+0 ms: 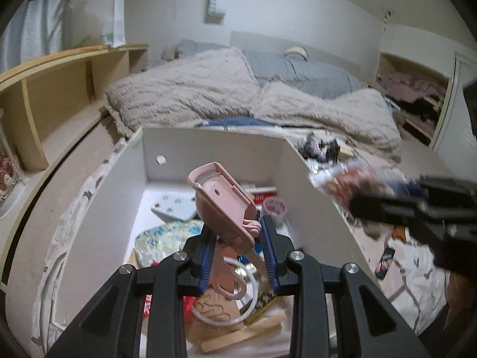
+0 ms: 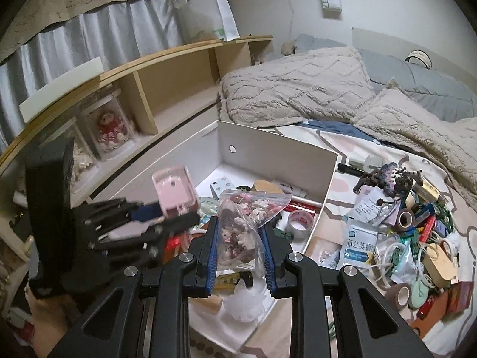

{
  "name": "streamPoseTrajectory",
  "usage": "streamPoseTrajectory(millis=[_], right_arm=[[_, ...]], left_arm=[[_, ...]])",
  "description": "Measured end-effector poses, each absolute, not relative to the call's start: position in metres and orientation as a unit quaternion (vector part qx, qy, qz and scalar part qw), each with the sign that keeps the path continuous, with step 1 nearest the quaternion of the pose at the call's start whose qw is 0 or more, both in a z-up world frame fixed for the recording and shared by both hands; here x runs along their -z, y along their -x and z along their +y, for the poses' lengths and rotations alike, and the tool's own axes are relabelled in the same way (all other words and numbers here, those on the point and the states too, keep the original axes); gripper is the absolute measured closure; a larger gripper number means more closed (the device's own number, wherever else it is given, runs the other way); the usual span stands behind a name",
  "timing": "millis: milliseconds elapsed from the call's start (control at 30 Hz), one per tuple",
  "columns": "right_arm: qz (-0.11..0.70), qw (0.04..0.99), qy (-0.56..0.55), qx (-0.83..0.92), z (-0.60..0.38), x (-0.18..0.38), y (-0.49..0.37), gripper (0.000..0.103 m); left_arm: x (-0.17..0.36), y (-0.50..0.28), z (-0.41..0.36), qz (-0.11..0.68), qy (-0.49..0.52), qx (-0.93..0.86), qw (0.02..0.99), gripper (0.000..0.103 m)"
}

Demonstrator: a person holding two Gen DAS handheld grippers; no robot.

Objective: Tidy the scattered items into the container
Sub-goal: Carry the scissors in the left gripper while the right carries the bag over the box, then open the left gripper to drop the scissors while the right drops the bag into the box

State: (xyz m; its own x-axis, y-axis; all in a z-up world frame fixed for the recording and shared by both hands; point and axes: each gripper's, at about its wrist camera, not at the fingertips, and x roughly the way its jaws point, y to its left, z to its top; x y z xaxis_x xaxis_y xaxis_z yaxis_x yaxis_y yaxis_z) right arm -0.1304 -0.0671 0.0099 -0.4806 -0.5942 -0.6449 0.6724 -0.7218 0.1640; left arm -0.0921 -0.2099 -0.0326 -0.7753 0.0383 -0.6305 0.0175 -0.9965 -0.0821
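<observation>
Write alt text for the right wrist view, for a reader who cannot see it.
The right gripper holds a clear plastic zip bag of small trinkets above an open white storage box on a bed. The left gripper holds a pink plastic clamp-shaped holder, and a pile of clutter lies right of the box.
</observation>
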Motion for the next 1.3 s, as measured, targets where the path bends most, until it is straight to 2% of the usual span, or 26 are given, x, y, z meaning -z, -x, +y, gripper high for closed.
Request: streamPoseTrajectory(millis=[300, 467, 500, 533, 567, 600, 1067, 1300], right_arm=[[0.071, 0.347, -0.373, 0.858, -0.081, 0.0, 0.146, 0.076], [0.09, 0.337, -0.381, 0.856, -0.092, 0.006, 0.152, 0.077], [0.094, 0.335, -0.383, 0.856, -0.094, 0.007, 0.154, 0.077], [0.096, 0.333, -0.385, 0.855, -0.096, 0.008, 0.156, 0.077], [0.099, 0.331, -0.388, 0.855, -0.098, 0.009, 0.158, 0.077], [0.101, 0.329, -0.39, 0.854, -0.1, 0.01, 0.16, 0.077], [0.142, 0.303, -0.408, 0.85, -0.125, 0.03, 0.181, 0.077], [0.131, 0.305, -0.407, 0.851, -0.123, 0.025, 0.18, 0.077]], left_arm=[[0.049, 0.086, -0.198, 0.018, 0.378, -0.925, 0.044, 0.073], [0.054, 0.087, -0.192, 0.021, 0.388, -0.92, 0.057, 0.072], [0.053, 0.087, -0.193, 0.018, 0.388, -0.92, 0.056, 0.061], [0.053, 0.088, -0.194, 0.014, 0.389, -0.92, 0.054, 0.039], [0.053, 0.088, -0.195, 0.011, 0.389, -0.92, 0.051, 0.031], [0.051, 0.088, -0.195, 0.009, 0.385, -0.921, 0.05, 0.026], [0.041, 0.084, -0.217, -0.024, 0.362, -0.932, 0.03, 0.026], [0.041, 0.084, -0.227, -0.04, 0.358, -0.933, 0.023, 0.026]])
